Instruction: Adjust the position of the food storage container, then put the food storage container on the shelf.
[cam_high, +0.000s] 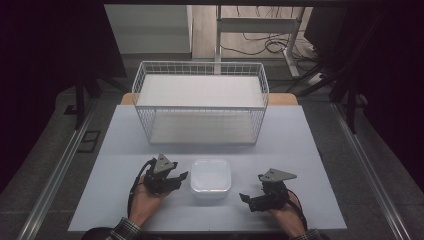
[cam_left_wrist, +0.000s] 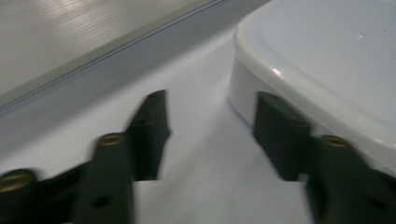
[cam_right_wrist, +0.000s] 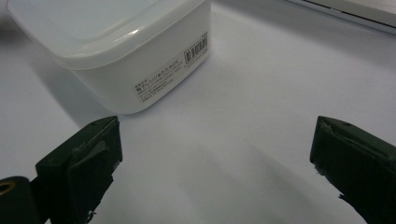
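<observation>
My left tongs (cam_high: 178, 178) are parted, gripping nothing; one tip lies right against the side wall of the white lidded container (cam_high: 210, 178), though actual contact is hard to judge. My right tongs (cam_high: 251, 195) gape wide and empty, near the container's other side. It sits mid-desk (cam_high: 300, 145) between them. Beyond stands a white wire basket (cam_high: 200, 102). The container's label is too small to read.

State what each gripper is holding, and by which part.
Nothing is held. The left gripper is open beside the white lidded container; the right gripper is open with bare table between its jaws.
</observation>
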